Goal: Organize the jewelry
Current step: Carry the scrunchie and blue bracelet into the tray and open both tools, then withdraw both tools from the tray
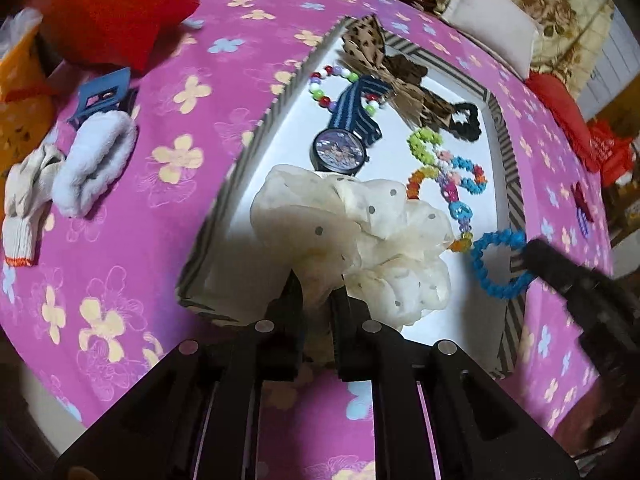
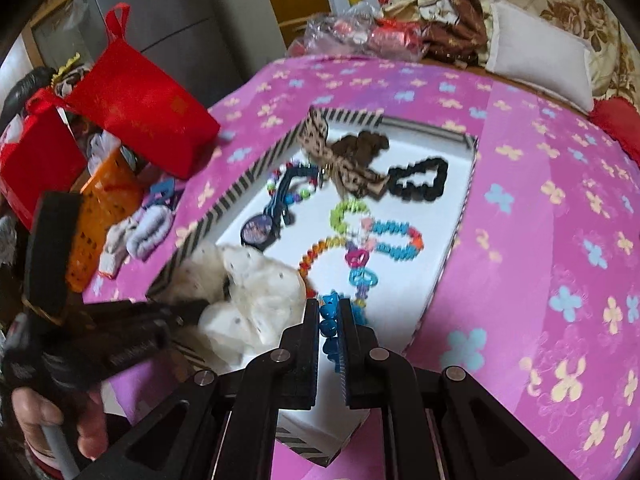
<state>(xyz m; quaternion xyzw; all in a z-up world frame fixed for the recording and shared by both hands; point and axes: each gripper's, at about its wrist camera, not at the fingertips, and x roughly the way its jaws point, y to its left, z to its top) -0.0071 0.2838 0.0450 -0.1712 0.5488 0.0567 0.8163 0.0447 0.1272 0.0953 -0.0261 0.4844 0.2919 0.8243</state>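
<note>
A white box with a striped rim [image 1: 256,128] [image 2: 224,200] lies on the pink flowered cloth. It holds a watch [image 1: 340,150] [image 2: 260,230], a multicolour bead bracelet [image 1: 320,92], a leopard bow [image 1: 384,68] [image 2: 348,160], a black scrunchie [image 1: 466,120] [image 2: 420,180] and a colourful bead chain [image 1: 452,176] [image 2: 380,236]. My left gripper [image 1: 316,284] [image 2: 200,304] is shut on the cream dotted scrunchie [image 1: 352,232] [image 2: 256,300] at the box's near end. My right gripper [image 2: 329,304] [image 1: 532,252] is shut on the blue bead ring [image 2: 329,320] [image 1: 496,264] at the chain's end, over the box's right rim.
A red bag [image 1: 116,4] [image 2: 140,108], an orange basket [image 2: 100,224], a blue clip [image 1: 106,94] and fluffy white and lilac hair ties [image 1: 92,168] [image 2: 140,236] lie left of the box. A pillow [image 2: 540,52] and clothes are at the back.
</note>
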